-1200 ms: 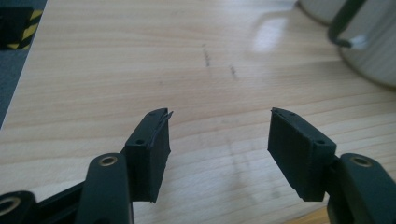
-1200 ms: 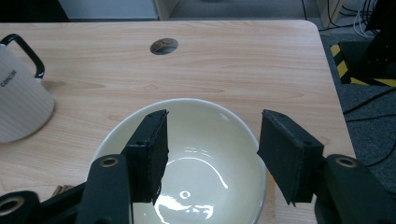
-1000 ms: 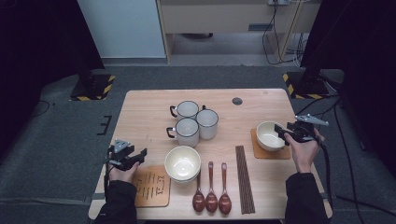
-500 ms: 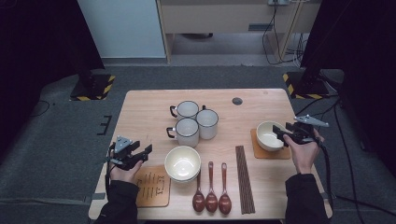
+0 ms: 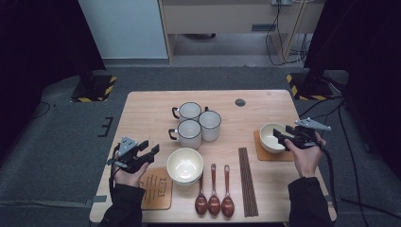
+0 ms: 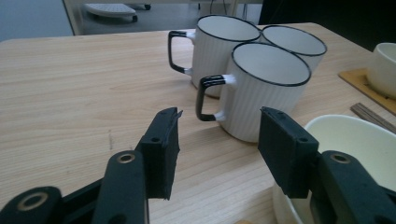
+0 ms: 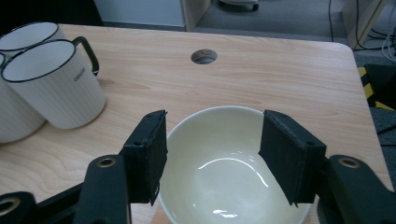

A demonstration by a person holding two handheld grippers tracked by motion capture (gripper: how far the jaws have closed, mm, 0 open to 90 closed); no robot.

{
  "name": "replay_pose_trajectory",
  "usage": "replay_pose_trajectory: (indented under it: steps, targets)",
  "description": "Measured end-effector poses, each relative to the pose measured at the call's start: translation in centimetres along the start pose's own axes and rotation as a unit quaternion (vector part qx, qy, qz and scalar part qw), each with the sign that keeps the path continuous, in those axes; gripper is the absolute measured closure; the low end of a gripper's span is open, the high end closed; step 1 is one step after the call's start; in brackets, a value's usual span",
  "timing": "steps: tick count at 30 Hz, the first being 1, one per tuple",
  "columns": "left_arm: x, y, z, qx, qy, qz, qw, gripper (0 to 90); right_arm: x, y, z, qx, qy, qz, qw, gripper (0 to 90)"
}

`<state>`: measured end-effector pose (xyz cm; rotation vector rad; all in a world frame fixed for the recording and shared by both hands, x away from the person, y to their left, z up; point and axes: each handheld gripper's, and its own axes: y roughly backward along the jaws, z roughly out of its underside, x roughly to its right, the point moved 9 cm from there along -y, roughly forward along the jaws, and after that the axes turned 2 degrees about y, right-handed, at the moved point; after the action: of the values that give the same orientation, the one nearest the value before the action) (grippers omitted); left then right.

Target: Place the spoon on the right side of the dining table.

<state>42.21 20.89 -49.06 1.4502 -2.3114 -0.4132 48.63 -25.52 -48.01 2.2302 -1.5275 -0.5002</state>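
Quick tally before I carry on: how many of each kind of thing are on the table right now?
Mugs: 3
Bowls: 2, counting the stack near the left hand as one, since the view does not settle whether it is more
Wooden spoons: 3
Coasters: 2
Chopstick bundle: 1
Total: 11

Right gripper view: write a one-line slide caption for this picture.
Open black tongs hover over a cream bowl on a wooden table, two white mugs at left.
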Motion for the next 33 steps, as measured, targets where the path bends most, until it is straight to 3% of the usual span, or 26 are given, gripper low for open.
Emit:
replay_pose_trajectory:
  steps: [11,18,33]
  targets:
    - [2.7,0.3,-0.9,0.007,-0.017,0.03,0.9994,52.8,-1.6,0.7,-0.3,0.006,0.015,-0.022,0.9996,46.1]
    - [4.5,0.4,-1.3,0.009,-0.029,0.049,0.9983,54.8,-3.4,0.9,-0.5,0.01,0.022,-0.047,0.9986,49.0]
    - [8.3,0.1,-1.2,0.0,-0.054,0.092,0.9943,60.0,-5.1,2.1,0.0,0.013,0.035,-0.072,0.9967,50.8]
